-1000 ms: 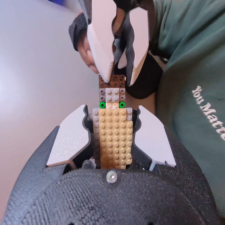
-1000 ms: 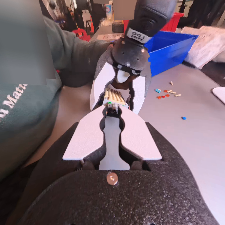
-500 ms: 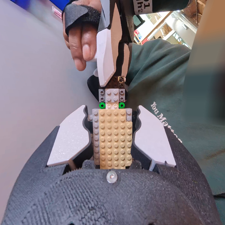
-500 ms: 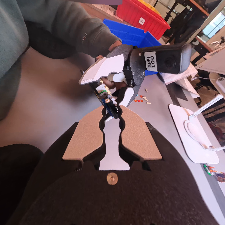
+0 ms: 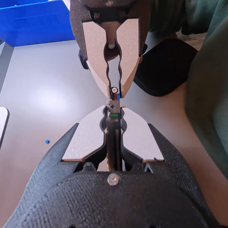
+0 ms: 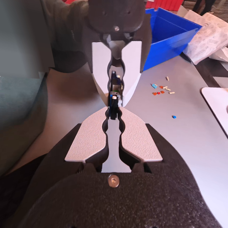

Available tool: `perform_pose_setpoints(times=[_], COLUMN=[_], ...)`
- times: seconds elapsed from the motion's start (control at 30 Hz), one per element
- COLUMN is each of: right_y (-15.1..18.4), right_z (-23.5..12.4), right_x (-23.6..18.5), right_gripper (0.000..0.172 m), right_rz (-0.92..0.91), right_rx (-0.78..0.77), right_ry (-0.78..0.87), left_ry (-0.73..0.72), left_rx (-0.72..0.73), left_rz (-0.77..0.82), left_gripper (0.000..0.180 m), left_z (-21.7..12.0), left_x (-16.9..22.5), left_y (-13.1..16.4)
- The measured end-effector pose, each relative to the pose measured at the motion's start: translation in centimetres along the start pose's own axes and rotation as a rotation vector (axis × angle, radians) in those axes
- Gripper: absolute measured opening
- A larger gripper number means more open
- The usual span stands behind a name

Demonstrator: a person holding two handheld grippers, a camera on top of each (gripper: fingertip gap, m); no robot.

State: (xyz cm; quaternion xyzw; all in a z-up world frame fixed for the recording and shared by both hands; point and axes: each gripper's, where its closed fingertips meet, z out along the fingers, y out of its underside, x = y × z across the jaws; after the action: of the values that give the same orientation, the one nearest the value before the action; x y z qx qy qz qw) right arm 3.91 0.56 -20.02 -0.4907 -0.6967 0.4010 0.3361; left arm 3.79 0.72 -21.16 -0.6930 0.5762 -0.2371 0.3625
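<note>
Above the grey table (image 6: 185, 135), left gripper (image 5: 113, 108) clamped the tan-and-grey toy-brick model (image 5: 113, 123) edge-on; right gripper (image 6: 113, 108) pinched its black-and-blue end (image 6: 113, 111). Blue plastic bin (image 6: 172, 40) behind; contents hidden.

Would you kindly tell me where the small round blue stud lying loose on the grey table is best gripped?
Judging by its pose, take the small round blue stud across its curved rim, coming straight down from above: it lies flat and alone on the grey table, leaving room for fingers either side.
</note>
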Motion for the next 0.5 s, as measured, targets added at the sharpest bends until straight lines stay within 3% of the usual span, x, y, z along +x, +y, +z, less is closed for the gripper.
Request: perform_pose_setpoints(times=[0.3, 0.5], right_y=[-0.94, -0.79], right_z=[-0.61, -0.65], right_x=[-0.87, -0.61], right_gripper=[0.009, 0.008], right_rz=[-0.029, 0.228], right_rx=[0.115, 0.234], right_ry=[-0.072, -0.195], left_ry=[0.000, -0.047], left_rx=[0.002, -0.008], left_rz=[0.076, 0.150], left_gripper=[0.020, 0.020], left_z=[0.04, 0.16], left_x=[0.76, 0.59], left_y=[0.29, 0.50])
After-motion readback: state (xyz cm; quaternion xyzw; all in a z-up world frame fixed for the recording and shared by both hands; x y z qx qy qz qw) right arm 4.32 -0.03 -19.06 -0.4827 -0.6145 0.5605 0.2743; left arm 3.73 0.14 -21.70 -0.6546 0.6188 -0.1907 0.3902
